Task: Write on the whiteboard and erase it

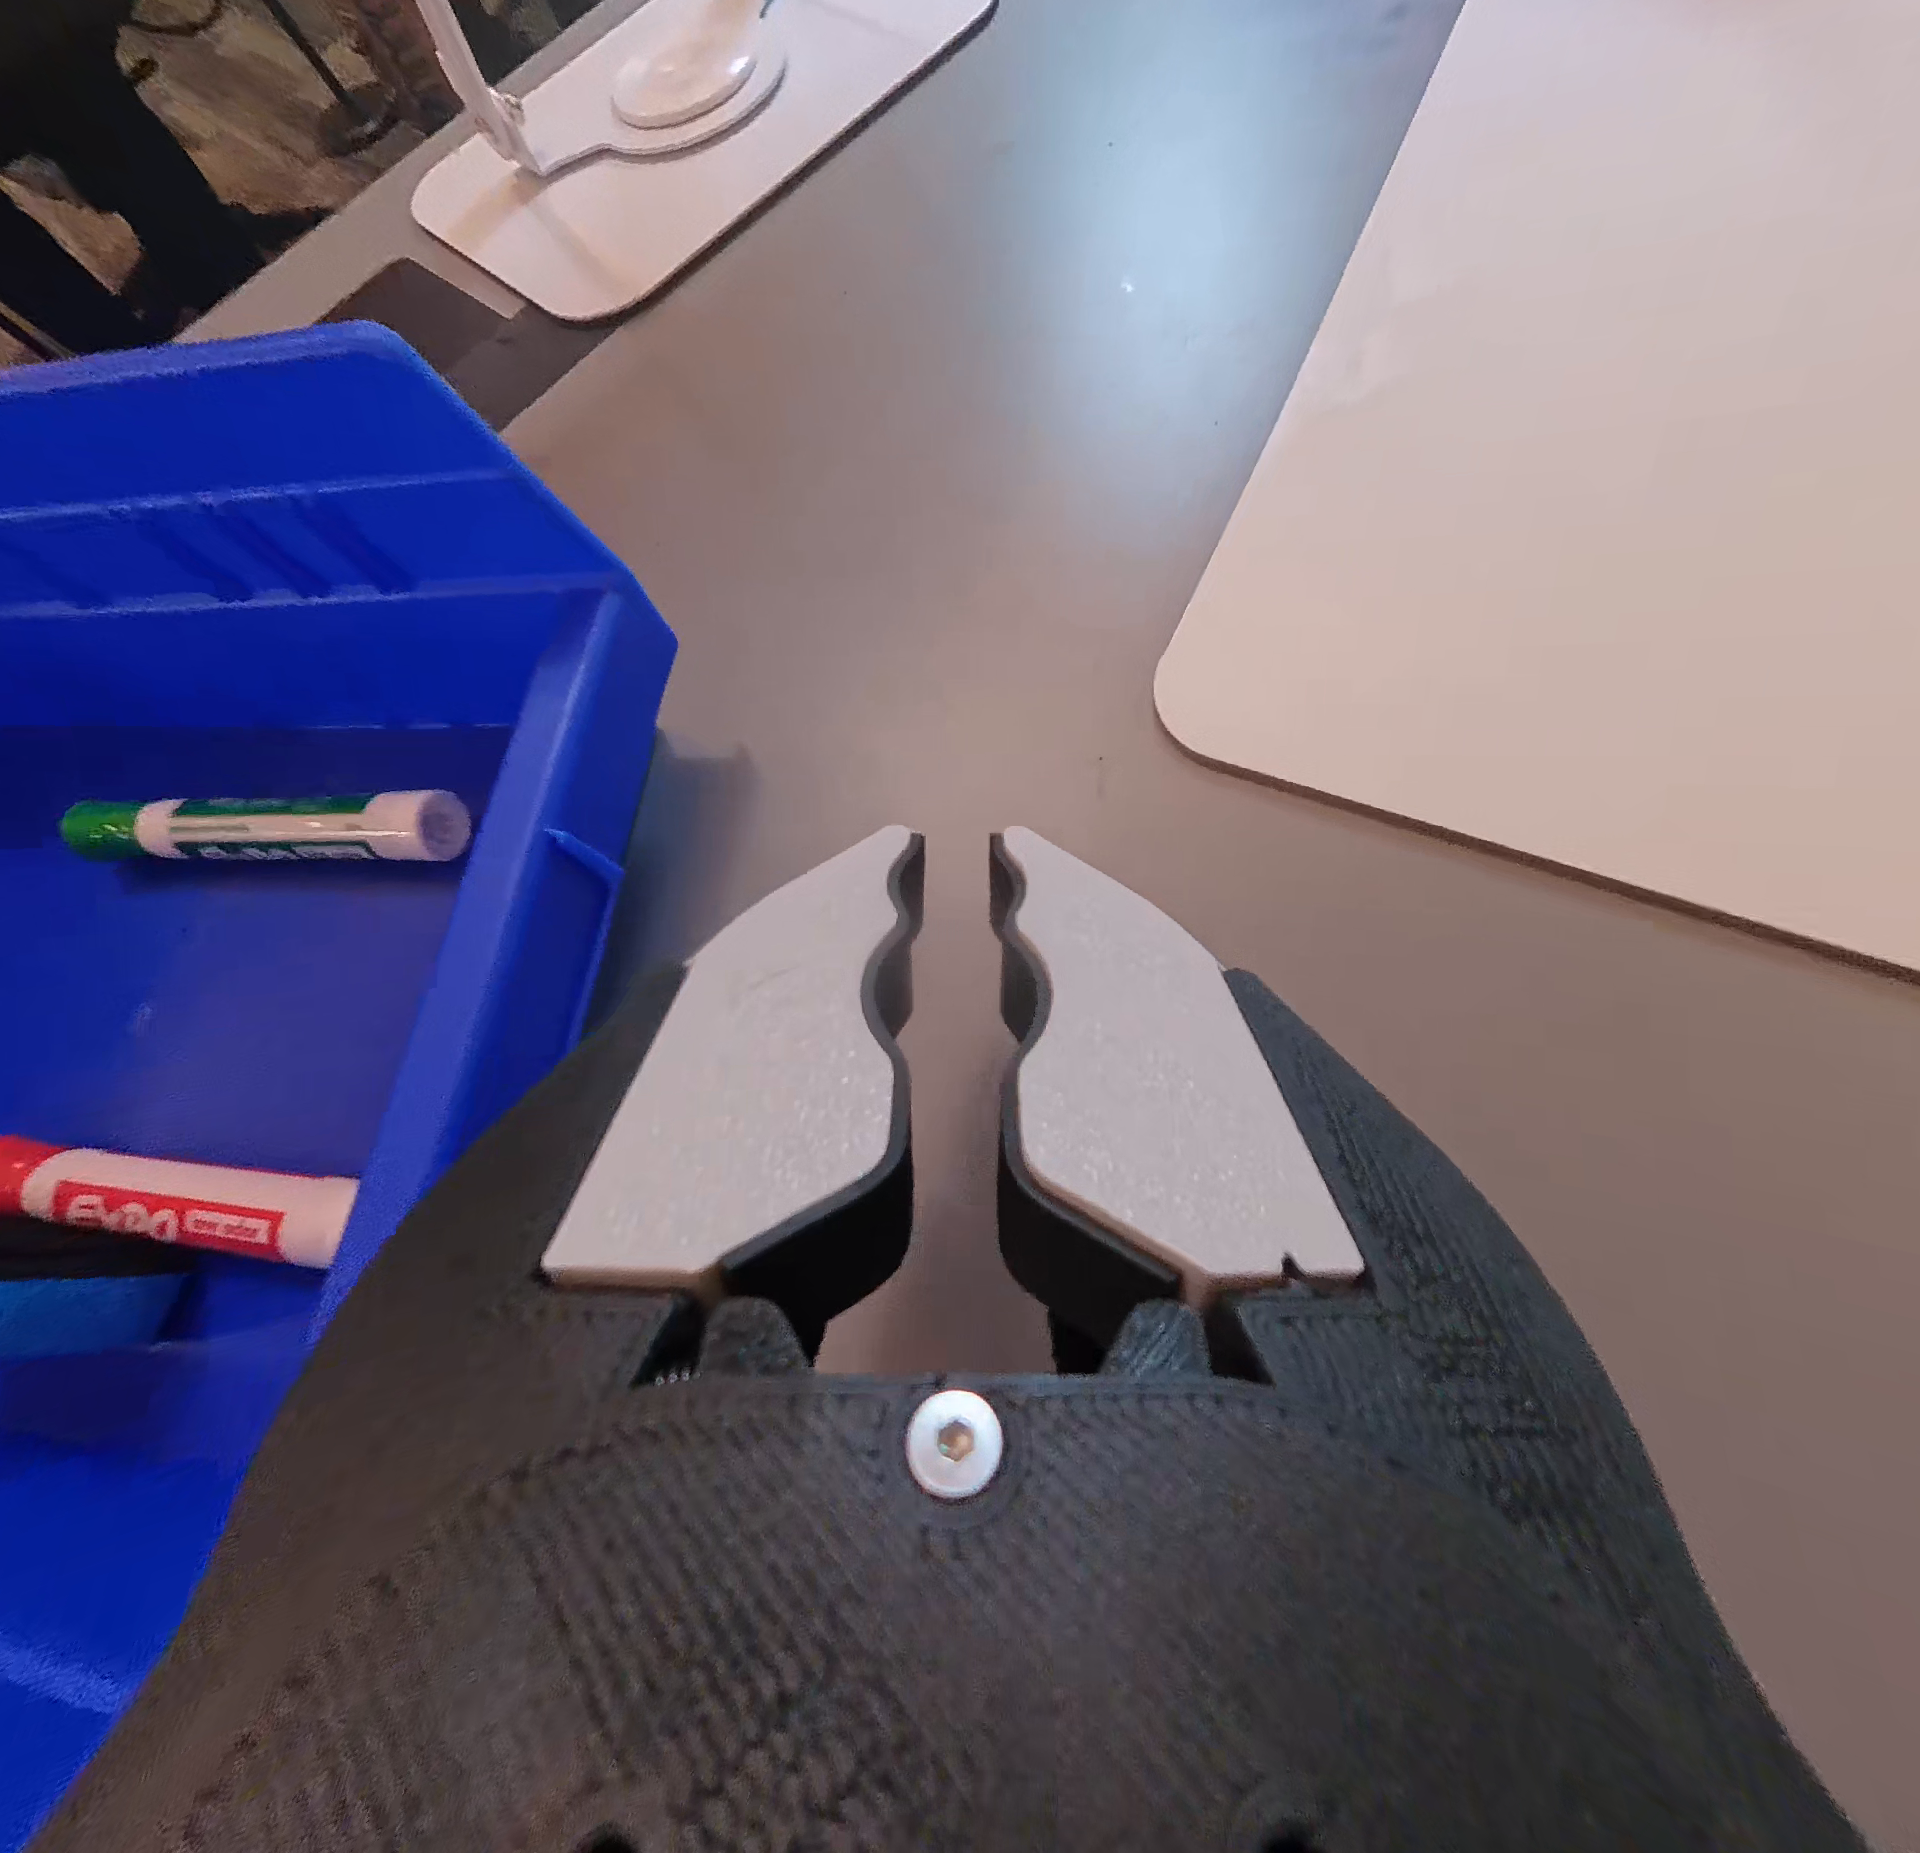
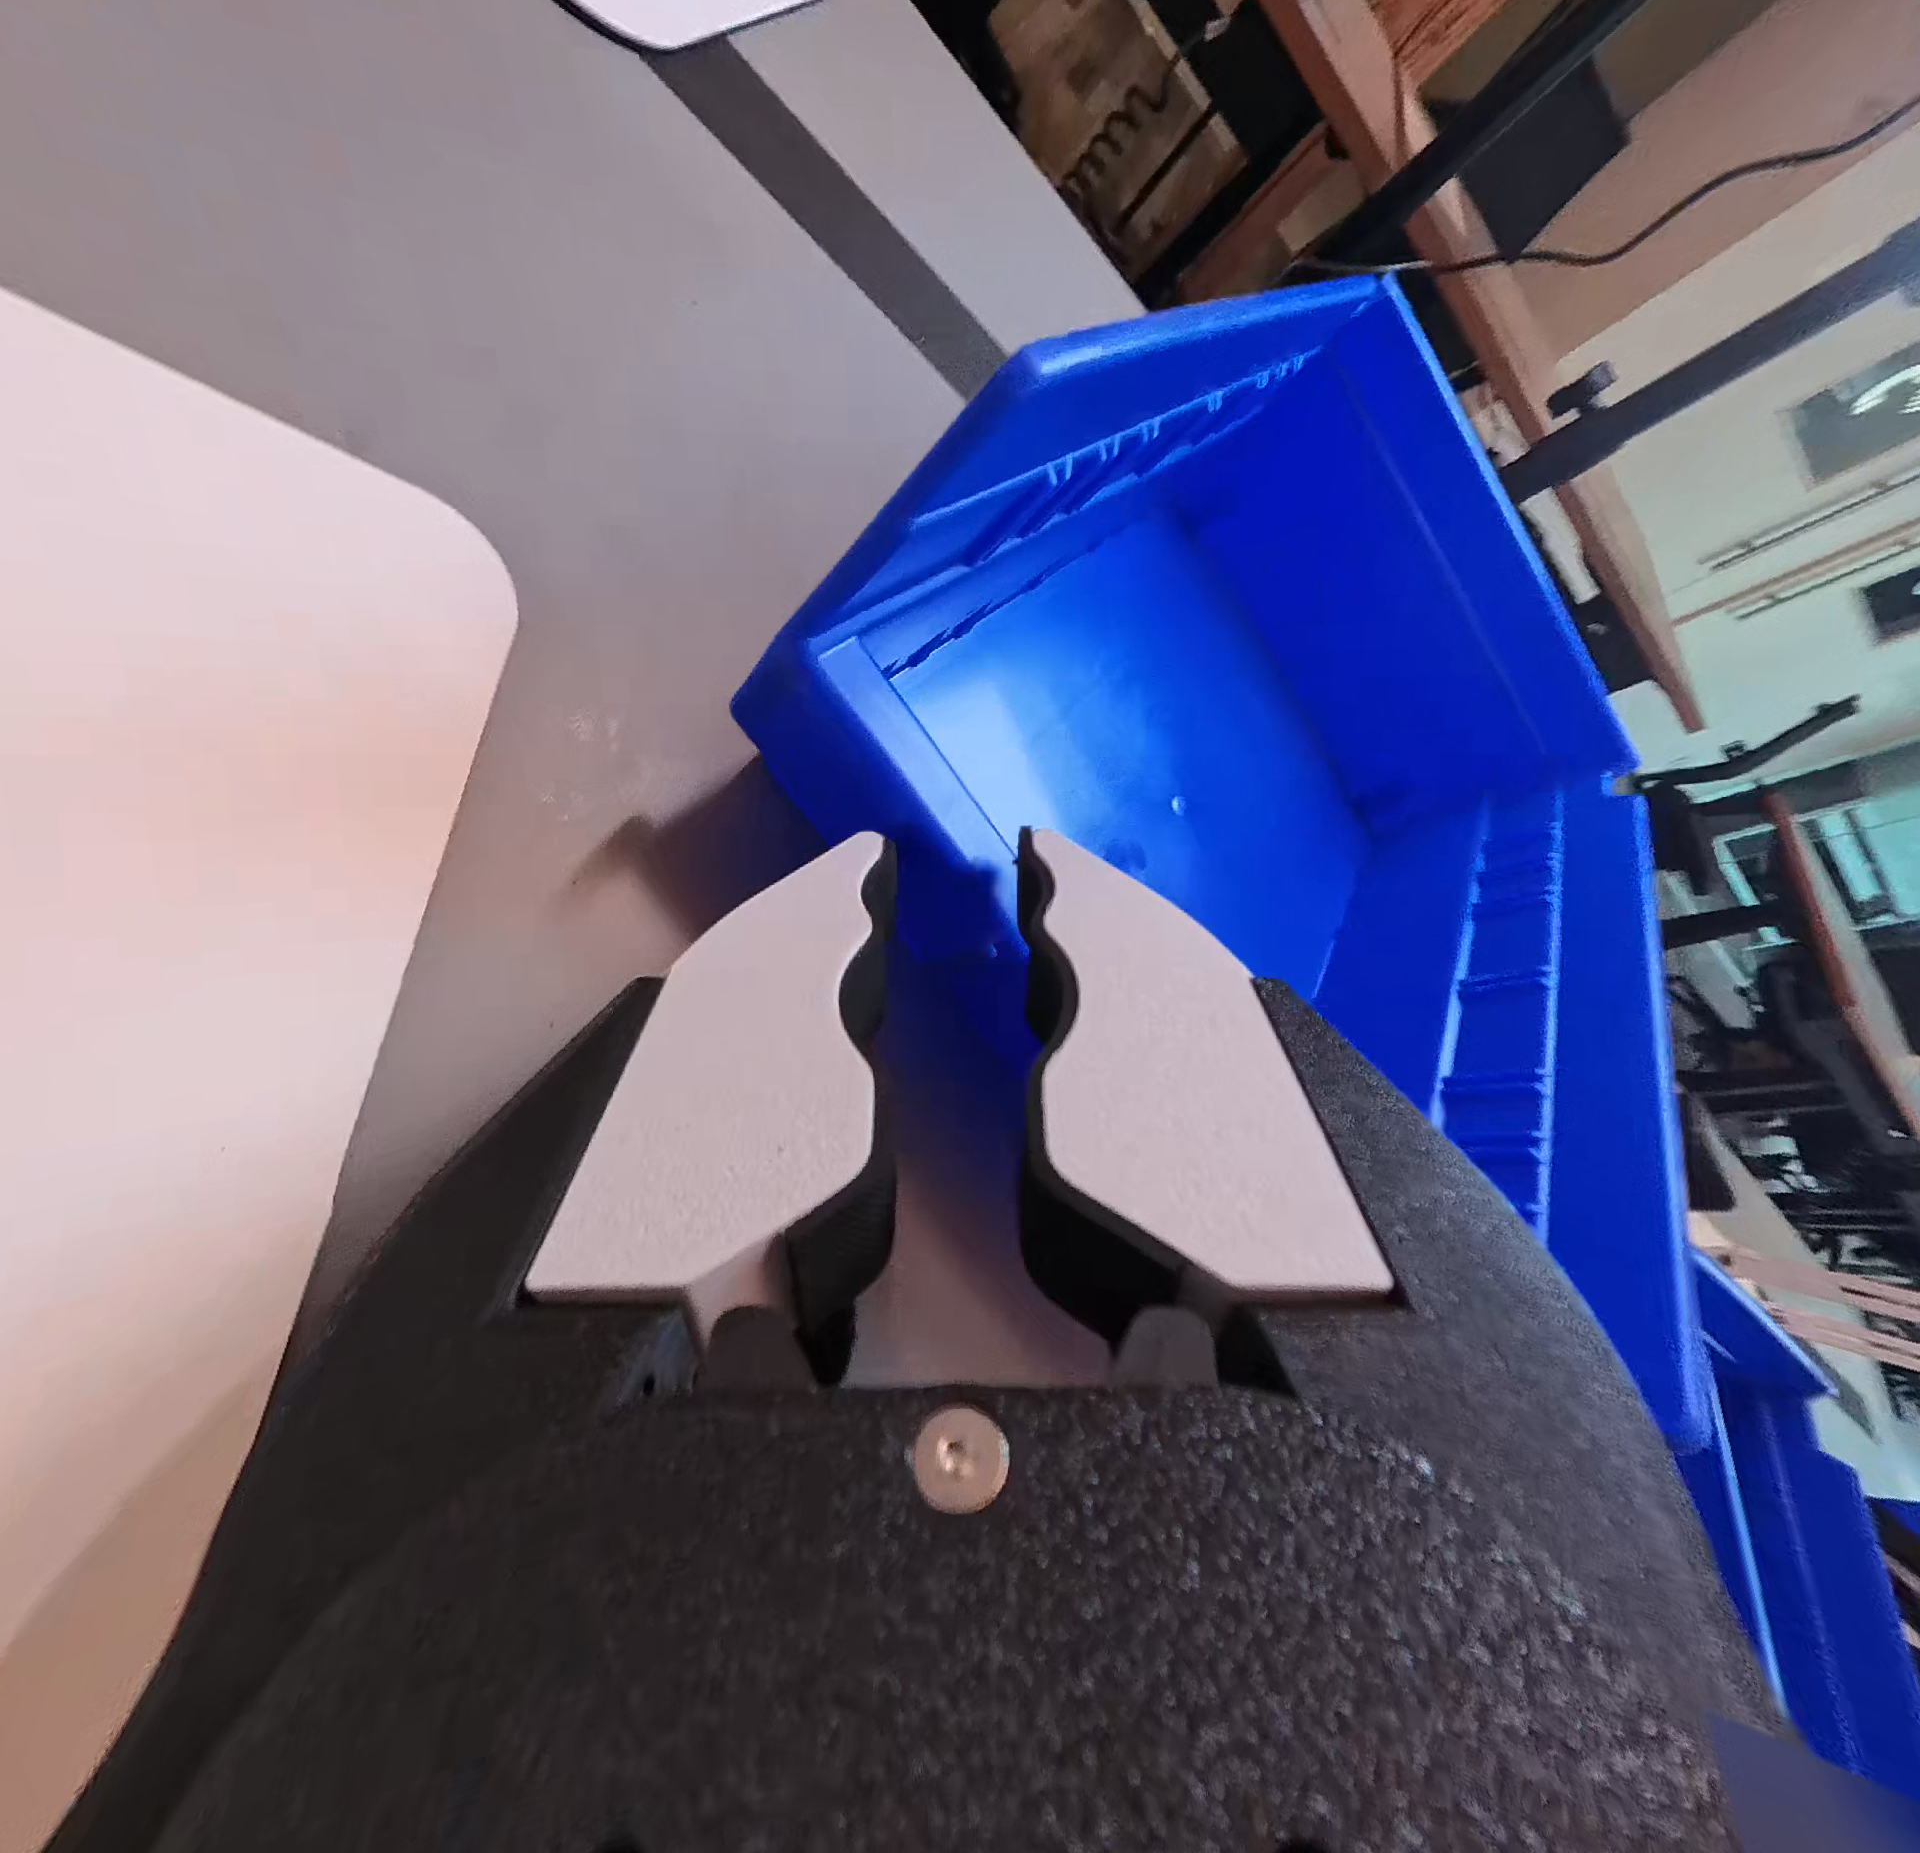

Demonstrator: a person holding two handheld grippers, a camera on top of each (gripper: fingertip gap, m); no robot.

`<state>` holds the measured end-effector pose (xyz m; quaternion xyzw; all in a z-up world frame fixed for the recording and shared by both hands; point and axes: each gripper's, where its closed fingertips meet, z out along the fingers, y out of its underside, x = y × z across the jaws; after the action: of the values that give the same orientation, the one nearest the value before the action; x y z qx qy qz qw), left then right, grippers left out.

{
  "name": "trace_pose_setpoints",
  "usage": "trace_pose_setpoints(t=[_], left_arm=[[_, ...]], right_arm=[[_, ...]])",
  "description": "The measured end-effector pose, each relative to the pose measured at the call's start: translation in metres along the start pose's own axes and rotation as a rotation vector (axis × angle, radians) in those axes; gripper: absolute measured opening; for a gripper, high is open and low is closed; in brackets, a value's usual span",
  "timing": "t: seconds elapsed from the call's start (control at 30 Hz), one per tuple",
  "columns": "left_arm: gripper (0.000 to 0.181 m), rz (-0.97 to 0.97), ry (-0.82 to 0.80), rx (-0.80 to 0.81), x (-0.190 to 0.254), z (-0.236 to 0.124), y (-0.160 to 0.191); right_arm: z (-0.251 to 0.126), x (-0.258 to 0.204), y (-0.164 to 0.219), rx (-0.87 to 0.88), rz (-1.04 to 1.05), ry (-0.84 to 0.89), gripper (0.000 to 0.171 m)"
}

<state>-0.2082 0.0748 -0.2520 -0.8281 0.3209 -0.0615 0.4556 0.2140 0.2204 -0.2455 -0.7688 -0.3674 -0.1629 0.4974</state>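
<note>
Whiteboard (image 1: 1621,473) right of left hand-held gripper (image 1: 956,847)

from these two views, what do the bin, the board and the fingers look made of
Bin: glossy blue moulded plastic, judging by its ribbed walls and soft highlights. Board: smooth white sheet with a thin brownish edge, likely a coated fibreboard or cork core. Fingers: matte grey faces over black bodies with fine layer lines, so probably 3D-printed plastic.

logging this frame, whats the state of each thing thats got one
left gripper: open a little, empty, over the table
right gripper: open a little, empty, at the blue bin's edge
green marker: capped, lying in the bin
red marker: lying in the bin
whiteboard: flat, blank
</note>
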Motion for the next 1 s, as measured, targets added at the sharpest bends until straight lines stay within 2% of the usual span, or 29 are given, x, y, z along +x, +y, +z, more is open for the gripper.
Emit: trace_pose_setpoints(t=[0.07, 0.13, 0.27, 0.37, 0.4, 0.43, 0.47, 0.5, 0.67, 0.7, 0.77, 0.87, 0.93, 1.0], left_arm=[[0.019, -0.043, 0.01, -0.001, -0.001, 0.0, 0.001], [0.021, -0.069, -0.014, 0.009, -0.009, -0.003, 0.001], [0.022, -0.126, -0.101, 0.056, -0.032, -0.013, -0.003], [0.023, -0.148, -0.187, 0.076, -0.051, -0.021, -0.003], [0.023, -0.162, -0.21, 0.081, -0.057, -0.023, -0.002], [0.023, -0.178, -0.23, 0.086, -0.062, -0.026, -0.001], [0.023, -0.189, -0.245, 0.095, -0.067, -0.028, -0.001], [0.023, -0.199, -0.262, 0.101, -0.071, -0.031, -0.001], [0.016, -0.224, -0.354, 0.151, -0.093, -0.05, -0.006], [0.017, -0.215, -0.375, 0.149, -0.099, -0.053, -0.008], [0.017, -0.182, -0.433, 0.137, -0.115, -0.061, -0.015], [0.021, -0.165, -0.455, 0.046, -0.142, -0.068, -0.02], [0.021, -0.114, -0.47, -0.094, -0.165, -0.072, -0.012], [0.033, -0.116, -0.381, -0.27, -0.175, -0.064, 0.005]], right_arm=[[-0.004, 0.001, -0.009, 0.047, 0.0, 0.02, 0.022], [-0.021, 0.002, -0.025, 0.158, 0.086, -0.016, 0.022], [-0.067, 0.004, -0.057, 0.428, 0.377, -0.198, 0.032], [-0.087, 0.0, -0.067, 0.51, 0.482, -0.316, 0.04], [-0.089, -0.002, -0.068, 0.516, 0.493, -0.345, 0.044], [-0.089, -0.005, -0.068, 0.514, 0.493, -0.362, 0.039], [-0.09, -0.008, -0.069, 0.519, 0.472, -0.38, 0.012], [-0.092, -0.013, -0.07, 0.535, 0.439, -0.402, 0.0], [-0.099, -0.017, -0.076, 0.609, 0.432, -0.421, 0.002], [-0.099, -0.018, -0.076, 0.61, 0.432, -0.423, 0.017], [-0.097, -0.023, -0.075, 0.592, 0.413, -0.441, 0.021], [-0.092, -0.031, -0.072, 0.559, 0.383, -0.46, 0.032], [-0.09, -0.035, -0.069, 0.538, 0.368, -0.471, 0.032], [-0.089, -0.037, -0.067, 0.528, 0.352, -0.472, 0.032]])
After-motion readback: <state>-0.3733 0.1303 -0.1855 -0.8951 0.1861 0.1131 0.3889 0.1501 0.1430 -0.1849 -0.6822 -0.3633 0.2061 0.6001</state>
